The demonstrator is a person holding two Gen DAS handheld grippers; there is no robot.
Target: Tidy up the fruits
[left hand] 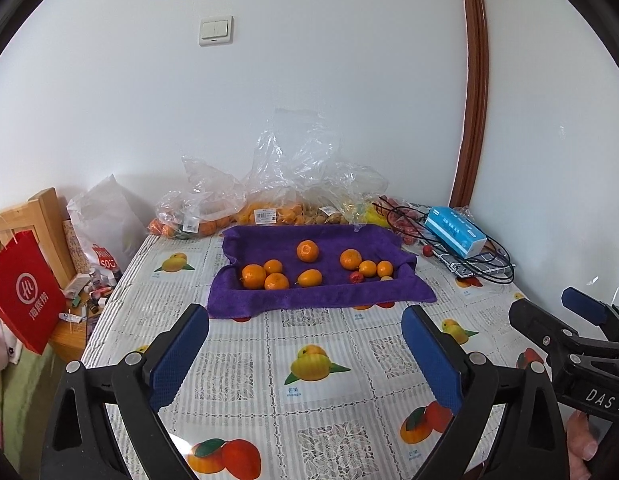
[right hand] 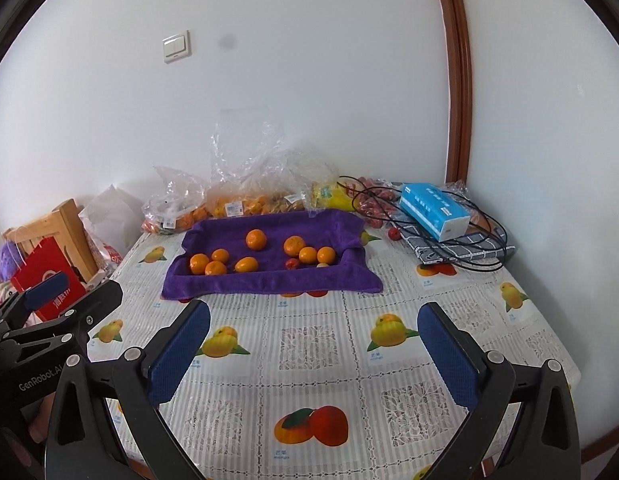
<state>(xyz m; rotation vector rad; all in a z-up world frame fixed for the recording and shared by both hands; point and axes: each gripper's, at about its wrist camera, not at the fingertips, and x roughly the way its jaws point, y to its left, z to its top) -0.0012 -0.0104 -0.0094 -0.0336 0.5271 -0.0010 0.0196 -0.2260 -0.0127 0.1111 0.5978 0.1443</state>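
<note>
Several oranges (left hand: 307,251) (right hand: 256,239) and a small red fruit (left hand: 356,277) (right hand: 292,263) lie in a purple towel (left hand: 321,296) (right hand: 269,280) with raised edges, at the far middle of the table. My left gripper (left hand: 305,360) hovers open over the near tablecloth, short of the towel, with nothing between its blue pads. My right gripper (right hand: 313,348) is beside it, also open and empty. Each shows at the edge of the other's view: the right gripper (left hand: 549,306), the left gripper (right hand: 79,290).
Clear plastic bags of fruit (left hand: 269,212) (right hand: 245,200) line the wall behind the towel. A blue tissue box (left hand: 455,232) (right hand: 433,210), black cable (left hand: 489,272) and one loose red fruit (left hand: 427,251) sit far right. A red paper bag (left hand: 23,292) hangs off the table's left edge.
</note>
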